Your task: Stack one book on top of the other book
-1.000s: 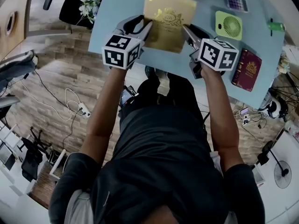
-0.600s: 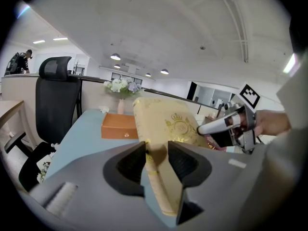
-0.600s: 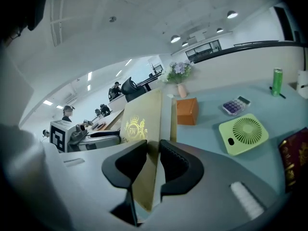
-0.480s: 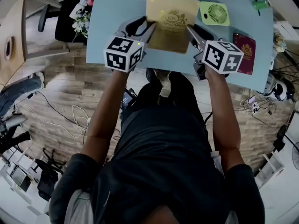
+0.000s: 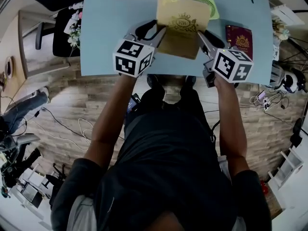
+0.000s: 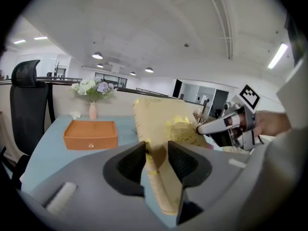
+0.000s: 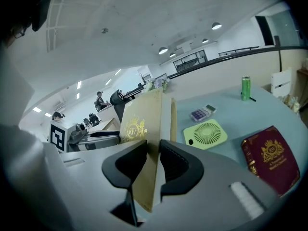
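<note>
Above the blue tabletop (image 5: pixel 108 37) we find the gold book (image 5: pixel 182 27) held clear of the surface and tilted. The left hand-held gripper (image 5: pixel 155 32) pinches its left edge and the right hand-held gripper (image 5: pixel 202 36) pinches its right edge. We note the red book (image 5: pixel 239 36) lying flat on the tabletop to the right, near the green fan (image 7: pixel 206 133).

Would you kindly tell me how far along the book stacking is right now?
Done: the gold book is picked up and held tilted above the table. In hand: the left gripper and the right gripper each clamp an opposite edge of it. Left: the red book lies bare on the table to the right, so the gold one is not yet laid on it.
</note>
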`<action>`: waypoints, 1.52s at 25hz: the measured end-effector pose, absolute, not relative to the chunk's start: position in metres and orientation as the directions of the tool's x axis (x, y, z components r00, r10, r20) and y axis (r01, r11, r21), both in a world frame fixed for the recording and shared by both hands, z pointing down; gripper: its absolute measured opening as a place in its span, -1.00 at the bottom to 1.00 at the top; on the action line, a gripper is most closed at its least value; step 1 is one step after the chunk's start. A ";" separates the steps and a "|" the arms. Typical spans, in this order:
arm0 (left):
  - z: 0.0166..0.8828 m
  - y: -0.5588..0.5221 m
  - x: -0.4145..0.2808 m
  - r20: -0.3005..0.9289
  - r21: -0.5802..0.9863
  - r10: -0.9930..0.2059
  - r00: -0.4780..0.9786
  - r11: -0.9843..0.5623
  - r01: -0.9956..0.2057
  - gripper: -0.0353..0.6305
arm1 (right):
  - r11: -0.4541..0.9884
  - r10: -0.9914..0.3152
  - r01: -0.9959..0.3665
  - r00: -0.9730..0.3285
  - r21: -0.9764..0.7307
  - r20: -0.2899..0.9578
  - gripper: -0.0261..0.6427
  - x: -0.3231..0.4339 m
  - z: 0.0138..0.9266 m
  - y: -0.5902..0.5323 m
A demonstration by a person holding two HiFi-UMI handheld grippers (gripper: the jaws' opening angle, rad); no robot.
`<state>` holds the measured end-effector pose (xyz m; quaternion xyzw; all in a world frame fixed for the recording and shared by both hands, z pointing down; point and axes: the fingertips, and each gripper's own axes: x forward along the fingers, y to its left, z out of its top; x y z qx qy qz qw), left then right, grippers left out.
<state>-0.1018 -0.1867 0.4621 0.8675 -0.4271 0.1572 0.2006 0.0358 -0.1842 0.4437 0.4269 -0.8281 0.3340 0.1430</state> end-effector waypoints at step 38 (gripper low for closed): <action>0.555 -0.197 0.224 0.583 0.347 -0.486 0.651 -0.576 -0.740 -0.32 | 0.230 -0.588 -0.851 -0.508 -0.473 0.629 -0.66 0.363 0.534 -0.196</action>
